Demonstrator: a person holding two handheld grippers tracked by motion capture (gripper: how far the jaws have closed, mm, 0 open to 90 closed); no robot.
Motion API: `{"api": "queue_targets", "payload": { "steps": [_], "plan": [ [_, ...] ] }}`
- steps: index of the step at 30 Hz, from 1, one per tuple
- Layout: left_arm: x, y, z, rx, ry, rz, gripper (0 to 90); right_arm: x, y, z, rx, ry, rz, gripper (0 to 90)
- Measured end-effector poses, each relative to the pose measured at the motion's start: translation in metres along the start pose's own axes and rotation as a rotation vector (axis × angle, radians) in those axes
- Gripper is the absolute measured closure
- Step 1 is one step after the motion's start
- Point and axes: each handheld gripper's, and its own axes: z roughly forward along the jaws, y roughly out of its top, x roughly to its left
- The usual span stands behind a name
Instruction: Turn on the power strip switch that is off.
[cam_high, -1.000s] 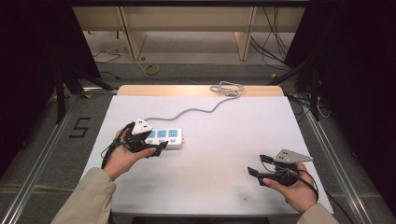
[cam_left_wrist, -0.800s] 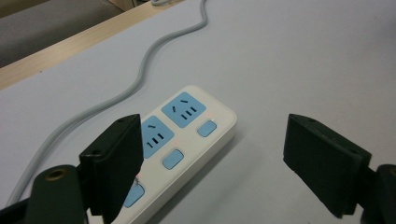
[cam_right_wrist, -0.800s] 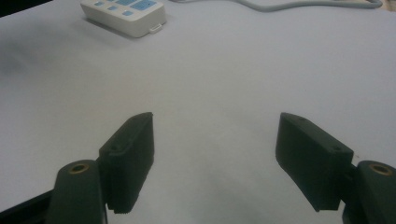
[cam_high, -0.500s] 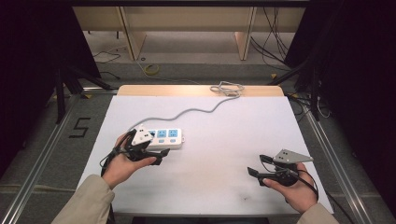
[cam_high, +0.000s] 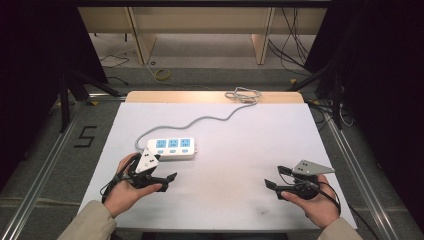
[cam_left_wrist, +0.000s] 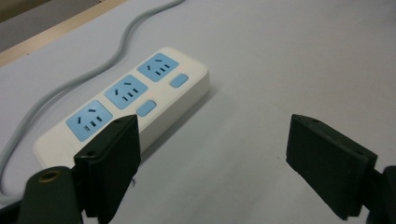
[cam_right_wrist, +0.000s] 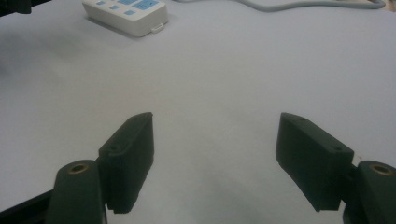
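We hold left gripper (cam_high: 165, 178) just beside power strip (cam_high: 171, 147), jaws wide, empty, ready to grasp; right gripper (cam_high: 276, 178) well apart from strip, jaws wide, empty, waiting.

Glossy white plastic power strip (cam_left_wrist: 126, 100), matt white table (cam_high: 240, 145), smooth grey rubbery cord (cam_high: 200, 121)

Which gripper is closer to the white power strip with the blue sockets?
Left. The left gripper sits just in front of the power strip, apart from it. The right gripper is far off near the table's other side.
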Motion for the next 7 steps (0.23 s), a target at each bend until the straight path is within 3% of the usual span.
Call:
{"api": "queue_targets", "payload": {
  "steps": [7],
  "plan": [
    [-0.0017, -0.0027, 0.0029, 0.021, -0.003, 0.003, 17.1, -0.0005, -0.0003, 0.0006, 0.001, 0.001, 0.000, 28.5]
  ]
}}
